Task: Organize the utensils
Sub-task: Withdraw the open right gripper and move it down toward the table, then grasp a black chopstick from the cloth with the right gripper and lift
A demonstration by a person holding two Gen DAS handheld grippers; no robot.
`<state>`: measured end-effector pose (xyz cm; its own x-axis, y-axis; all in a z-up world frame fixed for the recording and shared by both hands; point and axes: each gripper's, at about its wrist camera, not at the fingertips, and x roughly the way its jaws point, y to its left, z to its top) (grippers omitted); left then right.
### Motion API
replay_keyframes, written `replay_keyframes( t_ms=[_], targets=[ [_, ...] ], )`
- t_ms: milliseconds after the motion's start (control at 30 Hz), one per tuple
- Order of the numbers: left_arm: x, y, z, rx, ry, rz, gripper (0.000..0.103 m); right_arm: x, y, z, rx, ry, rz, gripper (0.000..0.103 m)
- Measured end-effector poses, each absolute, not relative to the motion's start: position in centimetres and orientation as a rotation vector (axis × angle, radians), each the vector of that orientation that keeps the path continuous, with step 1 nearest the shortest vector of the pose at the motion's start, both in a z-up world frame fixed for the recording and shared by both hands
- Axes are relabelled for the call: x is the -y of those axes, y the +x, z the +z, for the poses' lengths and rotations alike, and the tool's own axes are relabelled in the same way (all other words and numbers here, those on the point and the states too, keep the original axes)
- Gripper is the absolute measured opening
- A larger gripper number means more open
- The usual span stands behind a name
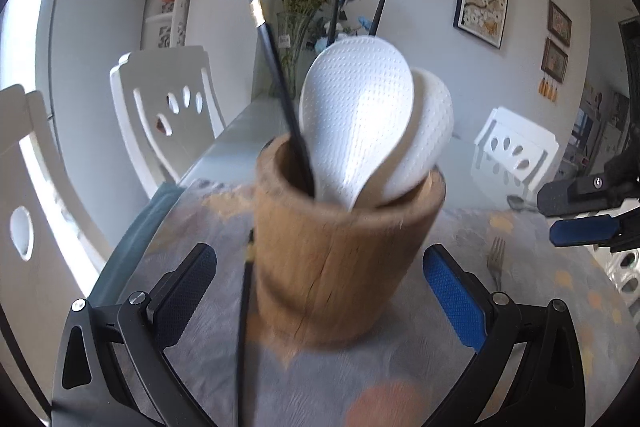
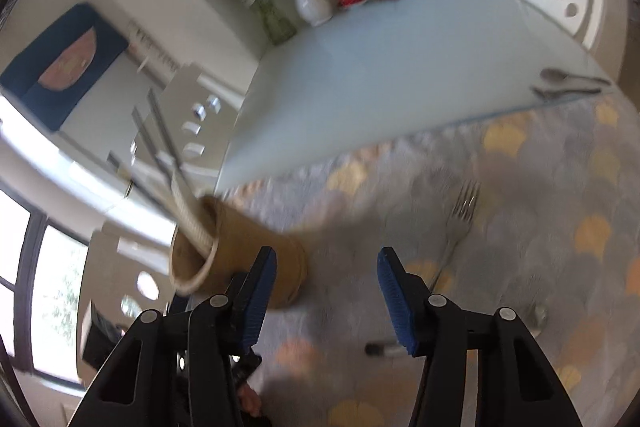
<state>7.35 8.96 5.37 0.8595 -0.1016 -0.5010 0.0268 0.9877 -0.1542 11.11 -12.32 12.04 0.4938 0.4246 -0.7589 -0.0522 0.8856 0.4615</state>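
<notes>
Your left gripper (image 1: 320, 291) has its fingers spread wide on either side of the wooden utensil holder (image 1: 344, 247). The holder sits right between them, but there's a visible gap on both sides, so neither pad is pressing on it. Inside the holder you've got two white dimpled rice paddles (image 1: 356, 119) leaning toward the right finger's side, plus a few black chopsticks (image 1: 280, 75) sticking up past them. One more black chopstick (image 1: 244, 307) lies on the placemat (image 1: 200, 367) just inside your left finger, running alongside the holder's base.

Your right gripper (image 2: 326, 291) has its fingers apart too, with nothing between them, just bare placemat. That view is pretty blurry. The holder is just beyond the left fingertip there, and looks tilted hard in this view. A fork (image 2: 460, 219) lies on the mat beyond the right fingertip, tines pointing away from you. A small dark item (image 2: 380, 349) lies just inside the right finger; can't tell what it is. Further out, past the mat's edge on the glass table (image 2: 380, 67), a spoon (image 2: 560, 75) and another utensil (image 2: 560, 91) lie side by side, well off to the right finger's side.
</notes>
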Motion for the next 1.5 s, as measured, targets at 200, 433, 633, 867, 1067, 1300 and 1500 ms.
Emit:
replay_keyframes(
  t_ms=[200,433,633,867,1067,1300,1500],
  targets=[
    [-10.2,3.5,4.9,-0.632,-0.03,-0.064,0.103,8.8,9.1,10.5,-1.066,0.348,0.437,0.05],
    [-12.7,-1.9,4.2,-0.716,0.096,-0.02,0.103,2.3,9.1,8.4,-1.133,0.282,0.596,0.044],
    [-15.5,-4.7,4.6,-0.713,0.057,0.017,0.103,-4.5,9.8,4.5,-1.222,0.107,0.628,0.04],
    [-17.4,-5.3,4.8,-0.706,-0.031,0.052,0.103,-8.8,9.2,1.9,-1.209,-0.127,0.595,0.009],
    [-18.0,-4.6,4.8,-0.701,-0.041,0.061,0.103,-5.3,6.1,2.3,-1.288,-0.168,0.601,0.005],
    [-17.7,-2.9,4.7,-0.698,-0.056,0.049,0.103,0.1,2.0,2.4,-1.383,-0.237,0.56,0.006],
    [-16.5,-1.3,5.5,-0.673,-0.006,0.051,0.103,-1.4,5.6,1.8,-1.195,-0.292,0.583,0.006]
  ],
)
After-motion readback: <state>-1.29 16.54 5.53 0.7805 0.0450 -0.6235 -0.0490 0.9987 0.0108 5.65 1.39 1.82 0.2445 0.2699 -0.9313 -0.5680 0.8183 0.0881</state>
